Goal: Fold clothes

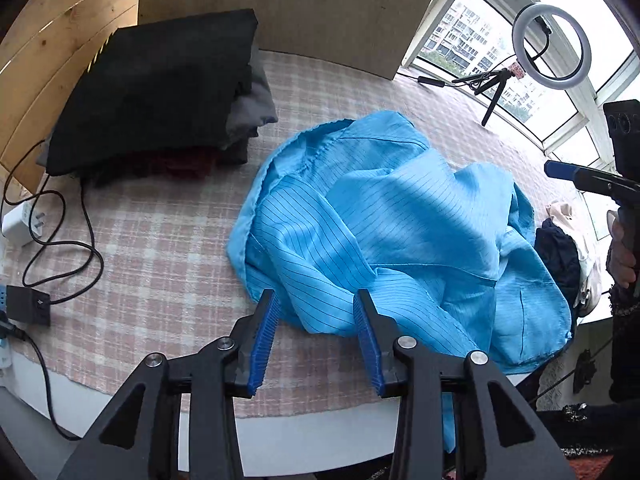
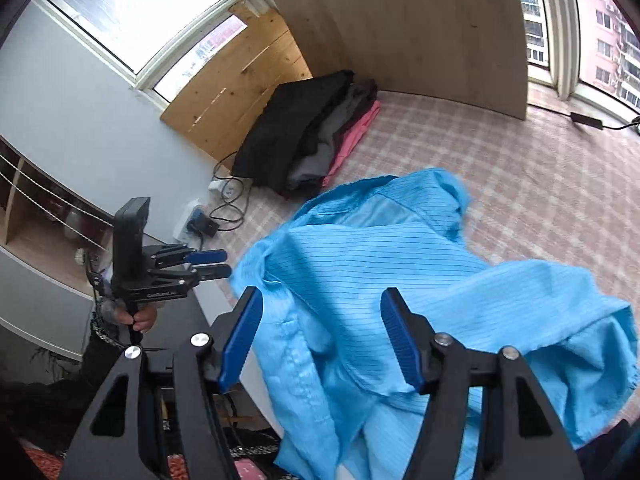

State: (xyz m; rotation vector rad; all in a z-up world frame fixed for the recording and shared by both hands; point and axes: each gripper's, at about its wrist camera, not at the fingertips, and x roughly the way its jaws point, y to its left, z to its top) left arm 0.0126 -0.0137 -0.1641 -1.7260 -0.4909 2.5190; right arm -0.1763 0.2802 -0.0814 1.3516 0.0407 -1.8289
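The left gripper (image 1: 316, 304) points steeply down at the near edge of a blue shirt (image 1: 400, 232); its blue pads (image 1: 262, 340) stand partly apart and nothing is pinched, though a fold of cloth lies just past the tips. The right gripper (image 2: 320, 308) hangs over the same shirt (image 2: 380, 272) with its jaws wider, cloth showing between and below the pads (image 2: 400, 344) but not pressed by them. In the right wrist view the left gripper (image 2: 210, 263) sits at the left, off the shirt's edge, a hand (image 2: 140, 320) on its handle. In the left wrist view the right gripper (image 1: 560, 170) pokes in from the right edge, with fingers (image 1: 624, 252) wrapped on its grip.

The shirt is crumpled in a loose heap, pinstriped, spread across the middle of a pink checked cover (image 1: 160, 248); its near hem hangs over the edge of the surface. Well apart from it, toward the far left corner, stands a stack (image 1: 160, 92) of folded clothes: black on top, grey under it, dark red at the bottom. Beside the stack a cable (image 1: 60, 248) loops toward a black adapter (image 1: 30, 308) and a white plug (image 1: 24, 224). A ring light (image 1: 552, 46) on a small tripod stands at the far right by the window (image 1: 460, 36). More clothes (image 1: 564, 256), dark and pale, lie bunched just right of the shirt
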